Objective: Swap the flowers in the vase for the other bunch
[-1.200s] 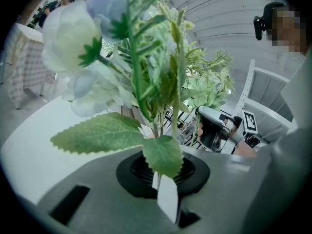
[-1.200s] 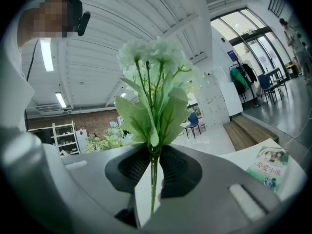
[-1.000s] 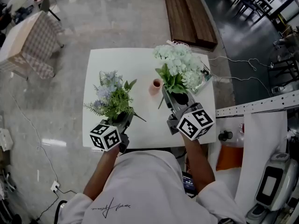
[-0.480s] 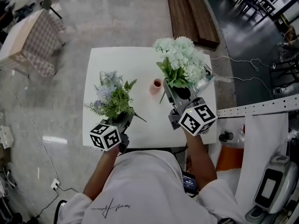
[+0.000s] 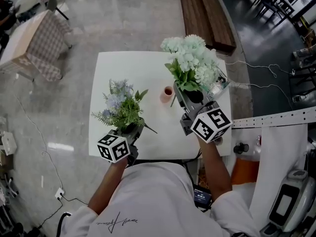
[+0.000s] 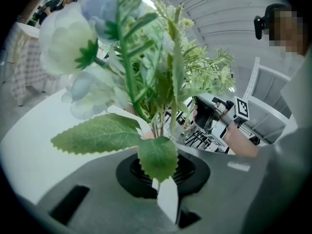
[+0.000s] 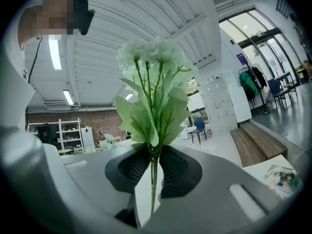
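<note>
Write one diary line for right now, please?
left gripper: shut on blue-and-green flower bunch | right gripper: shut on white flower bunch | small pink vase: empty, on white table

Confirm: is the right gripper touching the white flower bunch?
Touching. The right gripper view shows the right gripper shut on the white flower bunch, both pads pressing its stems.

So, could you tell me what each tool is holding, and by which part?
Left tool: the blue bunch, by its lower stems. Right tool: the white bunch, by its lower stems.

Open workshop hall, polished floor (image 5: 123,23), brick wall (image 7: 97,118), shelving (image 7: 53,135)
</note>
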Available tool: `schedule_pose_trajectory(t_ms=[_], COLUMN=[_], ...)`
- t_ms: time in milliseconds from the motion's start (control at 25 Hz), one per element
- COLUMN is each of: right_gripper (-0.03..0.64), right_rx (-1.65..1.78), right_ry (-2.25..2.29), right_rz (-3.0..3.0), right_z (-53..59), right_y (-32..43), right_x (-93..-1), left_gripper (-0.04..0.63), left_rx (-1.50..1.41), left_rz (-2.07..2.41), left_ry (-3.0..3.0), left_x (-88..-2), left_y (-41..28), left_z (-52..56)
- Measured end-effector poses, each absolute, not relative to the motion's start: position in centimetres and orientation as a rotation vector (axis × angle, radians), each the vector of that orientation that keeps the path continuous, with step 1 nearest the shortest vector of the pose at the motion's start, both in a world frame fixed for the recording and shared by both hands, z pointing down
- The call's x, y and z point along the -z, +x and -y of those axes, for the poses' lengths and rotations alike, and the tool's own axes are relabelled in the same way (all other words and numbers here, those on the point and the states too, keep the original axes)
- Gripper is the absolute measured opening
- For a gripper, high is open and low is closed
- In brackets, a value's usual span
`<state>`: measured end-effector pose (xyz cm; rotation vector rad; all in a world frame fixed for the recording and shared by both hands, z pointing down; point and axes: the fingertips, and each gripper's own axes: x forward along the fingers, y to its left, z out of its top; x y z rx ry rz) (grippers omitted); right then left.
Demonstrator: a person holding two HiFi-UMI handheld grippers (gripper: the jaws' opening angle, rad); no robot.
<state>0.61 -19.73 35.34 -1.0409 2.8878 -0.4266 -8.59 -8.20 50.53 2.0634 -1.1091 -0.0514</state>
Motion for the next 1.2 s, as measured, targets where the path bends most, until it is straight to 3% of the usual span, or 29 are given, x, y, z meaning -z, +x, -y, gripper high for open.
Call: schedule_pose_trajectory(t_ms=[1200], right_gripper=[0.066], right_rx=[0.423], right_ry=[-0.994], right_rz=[-2.823], right_z=[24.8], right_y=[0.2], right_x=[-36.0], left_gripper=[0.034], left_rx=[-0.022], left_rz=[1.137], left_ry=[1.987], left_x=[-52.7], left_y=[-8.8], left_z=[8.0])
